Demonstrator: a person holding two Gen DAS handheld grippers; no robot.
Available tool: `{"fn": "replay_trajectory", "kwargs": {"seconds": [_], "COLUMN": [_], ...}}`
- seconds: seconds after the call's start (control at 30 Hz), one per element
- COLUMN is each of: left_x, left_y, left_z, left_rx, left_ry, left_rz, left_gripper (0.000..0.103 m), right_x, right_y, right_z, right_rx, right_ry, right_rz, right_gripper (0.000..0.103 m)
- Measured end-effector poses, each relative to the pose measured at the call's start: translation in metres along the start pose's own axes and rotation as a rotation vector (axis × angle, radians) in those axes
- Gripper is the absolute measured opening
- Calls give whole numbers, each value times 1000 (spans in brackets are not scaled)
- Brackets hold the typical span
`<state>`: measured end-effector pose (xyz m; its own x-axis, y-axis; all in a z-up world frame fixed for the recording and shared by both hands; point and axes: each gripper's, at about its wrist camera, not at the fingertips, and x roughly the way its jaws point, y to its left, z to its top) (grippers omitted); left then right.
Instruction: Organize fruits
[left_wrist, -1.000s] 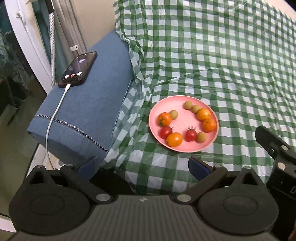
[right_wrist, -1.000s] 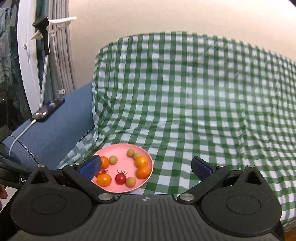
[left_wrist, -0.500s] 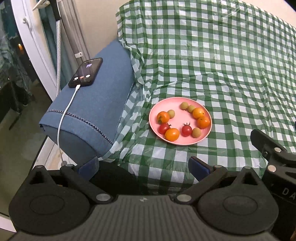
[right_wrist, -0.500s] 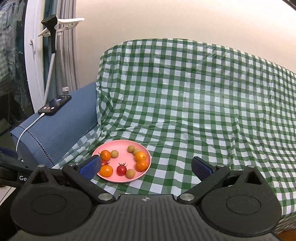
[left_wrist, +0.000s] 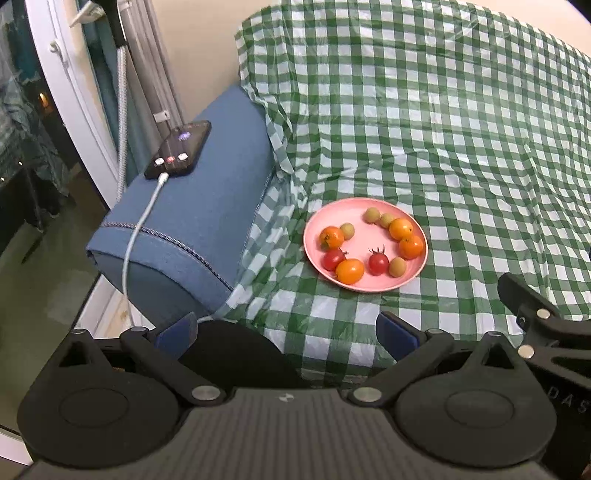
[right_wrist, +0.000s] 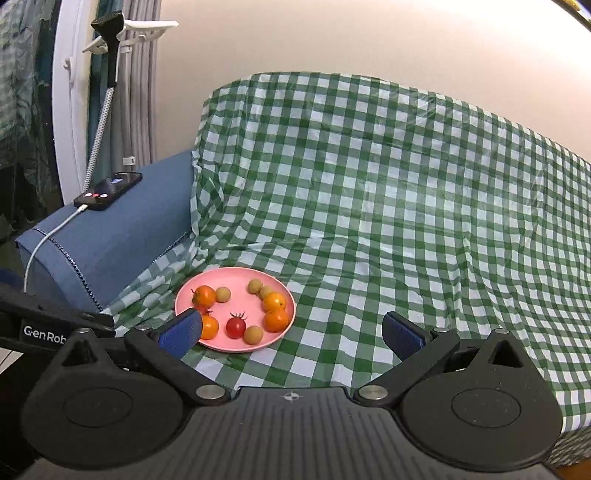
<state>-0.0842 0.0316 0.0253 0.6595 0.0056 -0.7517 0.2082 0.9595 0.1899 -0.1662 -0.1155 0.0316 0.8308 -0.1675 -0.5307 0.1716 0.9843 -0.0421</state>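
Left tool (left_wrist: 284, 334) and right tool (right_wrist: 291, 332): both spread wide, neither holding anything, both short of the pink plate (left_wrist: 369, 221). The plate rests on the green checked cloth (right_wrist: 369, 206) covering a sofa seat. It carries orange, red and small greenish fruits, lying loose. A phone (left_wrist: 178, 154) with a cable (left_wrist: 138, 236) lies on the blue armrest (left_wrist: 207, 206), apart from the plate.
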Motion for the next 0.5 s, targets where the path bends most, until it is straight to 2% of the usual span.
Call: {"fn": "replay_trajectory", "kwargs": {"seconds": [0.33,0.5], "left_x": [32,35], "left_y": [0,-4], "left_z": [-2,0], "left_rx": [-10,-1], "left_ry": [94,95], "left_rz": [-27,-17], "left_gripper": [103,103], "right_x": [16,22], "right_y": [-2,-2], "right_z": [-3,-2], "right_rx": [15,18], "right_ry": [5,9], "right_rz": [-9,-4], "right_gripper": [102,102]}}
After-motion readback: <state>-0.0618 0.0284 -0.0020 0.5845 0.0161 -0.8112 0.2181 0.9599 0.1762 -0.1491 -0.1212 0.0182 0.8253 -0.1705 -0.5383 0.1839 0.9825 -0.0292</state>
